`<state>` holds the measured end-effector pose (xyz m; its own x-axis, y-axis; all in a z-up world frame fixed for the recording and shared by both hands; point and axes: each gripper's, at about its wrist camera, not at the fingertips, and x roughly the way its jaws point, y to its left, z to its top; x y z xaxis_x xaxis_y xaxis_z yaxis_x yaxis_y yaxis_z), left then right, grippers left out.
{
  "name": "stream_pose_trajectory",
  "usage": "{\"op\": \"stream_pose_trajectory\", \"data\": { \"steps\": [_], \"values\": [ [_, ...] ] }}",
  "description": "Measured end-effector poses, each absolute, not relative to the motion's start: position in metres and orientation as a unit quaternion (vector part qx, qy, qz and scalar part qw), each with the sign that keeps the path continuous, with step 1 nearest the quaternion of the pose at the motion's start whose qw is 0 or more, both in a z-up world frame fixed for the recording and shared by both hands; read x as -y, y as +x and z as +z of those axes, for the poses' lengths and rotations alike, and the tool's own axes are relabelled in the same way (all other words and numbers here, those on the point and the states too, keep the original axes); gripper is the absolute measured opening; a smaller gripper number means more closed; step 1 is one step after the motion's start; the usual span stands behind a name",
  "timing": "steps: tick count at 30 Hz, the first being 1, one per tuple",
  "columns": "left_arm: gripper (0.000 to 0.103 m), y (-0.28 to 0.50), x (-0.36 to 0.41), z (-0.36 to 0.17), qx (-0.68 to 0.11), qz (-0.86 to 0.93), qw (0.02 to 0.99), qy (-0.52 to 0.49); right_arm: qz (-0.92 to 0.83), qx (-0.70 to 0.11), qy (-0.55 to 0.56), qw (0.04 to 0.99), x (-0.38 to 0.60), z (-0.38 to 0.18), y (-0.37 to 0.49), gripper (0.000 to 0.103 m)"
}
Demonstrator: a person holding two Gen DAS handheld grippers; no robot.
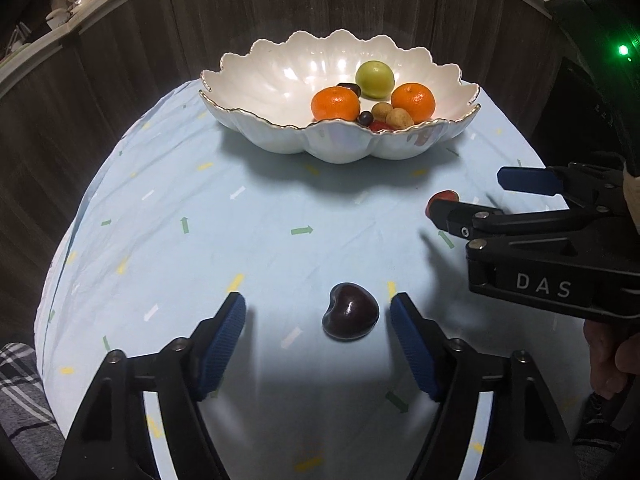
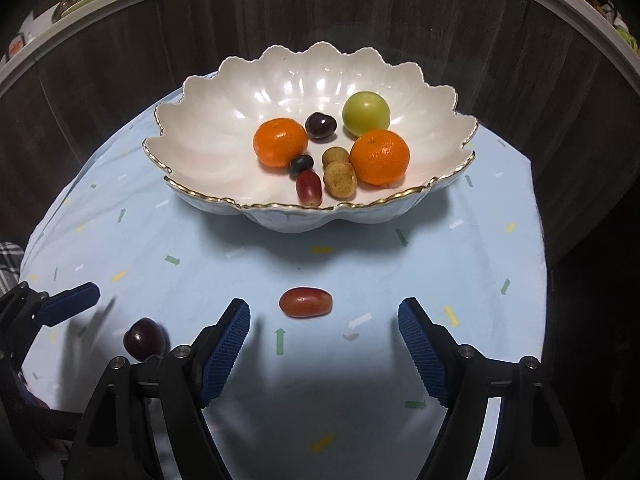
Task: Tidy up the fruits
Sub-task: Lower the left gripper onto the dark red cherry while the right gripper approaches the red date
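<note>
A dark red cherry point(image 1: 351, 316) lies on the light blue tablecloth between the fingers of my left gripper point(image 1: 318, 304), which is open, its blue pads clear of the fruit on both sides. A red oblong grape point(image 2: 306, 302) lies just past the tips of my right gripper point(image 2: 324, 308), also open and touching nothing. In the left wrist view the right gripper point(image 1: 468, 194) comes in from the right and half hides that grape point(image 1: 442, 197). In the right wrist view the cherry point(image 2: 144, 338) shows at lower left beside one left finger point(image 2: 76, 302).
A white scalloped bowl point(image 2: 320, 222) with a gold rim stands at the back of the cloth point(image 2: 200, 264). It holds two oranges, a green fruit point(image 2: 366, 114), dark and red grapes and two brown longans. Dark wood panels stand behind. A hand point(image 1: 608, 360) shows at right.
</note>
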<state>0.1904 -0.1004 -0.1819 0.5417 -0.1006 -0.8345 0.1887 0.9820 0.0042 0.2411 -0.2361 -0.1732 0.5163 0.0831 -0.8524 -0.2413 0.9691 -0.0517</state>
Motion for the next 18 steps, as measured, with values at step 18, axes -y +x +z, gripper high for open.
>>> {"op": "stream_pose_trajectory", "data": {
  "steps": [18],
  "values": [
    [0.04,0.195,0.105,-0.191,-0.479,-0.104,0.871,0.034,0.103,-0.492,-0.068,0.862,0.235,-0.194,0.253,0.045]
  ]
}}
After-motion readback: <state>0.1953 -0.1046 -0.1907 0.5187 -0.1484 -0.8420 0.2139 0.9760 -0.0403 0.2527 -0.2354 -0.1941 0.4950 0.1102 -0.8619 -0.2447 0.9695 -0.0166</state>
